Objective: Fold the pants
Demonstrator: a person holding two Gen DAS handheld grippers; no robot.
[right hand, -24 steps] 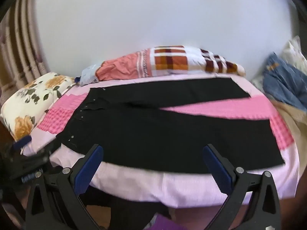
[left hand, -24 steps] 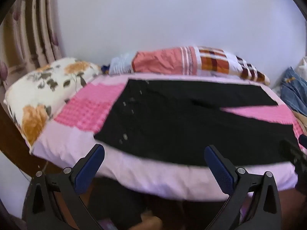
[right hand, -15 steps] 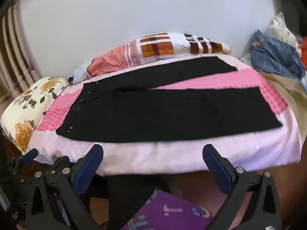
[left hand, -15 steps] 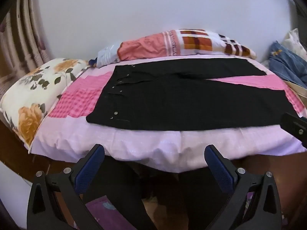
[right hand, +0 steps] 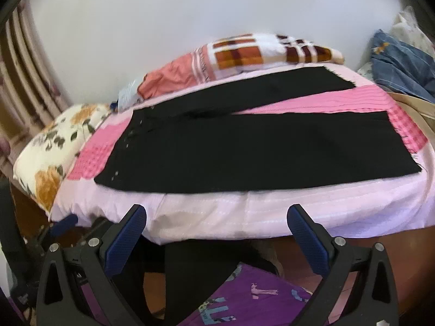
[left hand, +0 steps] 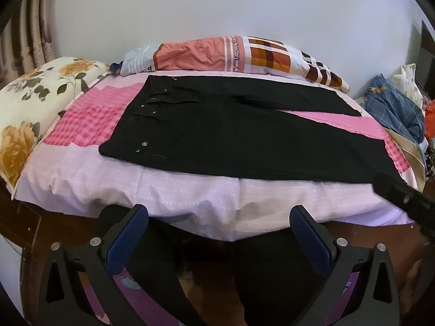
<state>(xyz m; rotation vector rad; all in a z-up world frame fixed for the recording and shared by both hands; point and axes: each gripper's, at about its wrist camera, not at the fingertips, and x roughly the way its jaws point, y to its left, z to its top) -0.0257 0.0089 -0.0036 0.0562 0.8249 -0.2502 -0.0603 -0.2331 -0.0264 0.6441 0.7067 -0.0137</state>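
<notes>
Black pants [left hand: 244, 135] laid flat on a pink-and-lilac bedspread [left hand: 190, 195], waistband with metal studs toward the floral pillow [left hand: 35, 103] at the left, the two legs running rightward and parting in a narrow V that exposes pink cloth between them. Left gripper [left hand: 218, 225] and right gripper [right hand: 217, 224] both stand before the near edge of the bed with jaws spread wide and nothing between the blue pads [left hand: 125, 241]; neither touches the pants. In the left wrist view a dark bar [left hand: 402, 198], blurred and cut off by the frame edge, covers the near leg's hem, so that corner cannot be made out. In the right wrist view both hems show, the near one frayed; the picture is softened by blur, and the studs read only as faint dots. A patchwork bolster [left hand: 231, 54] lies along the far side, touching the far leg's edge. Blue checked cloth [left hand: 394, 111] is heaped at the right, partly cropped. Below the bed, dark and purple shapes [right hand: 244, 298] are indistinct
</notes>
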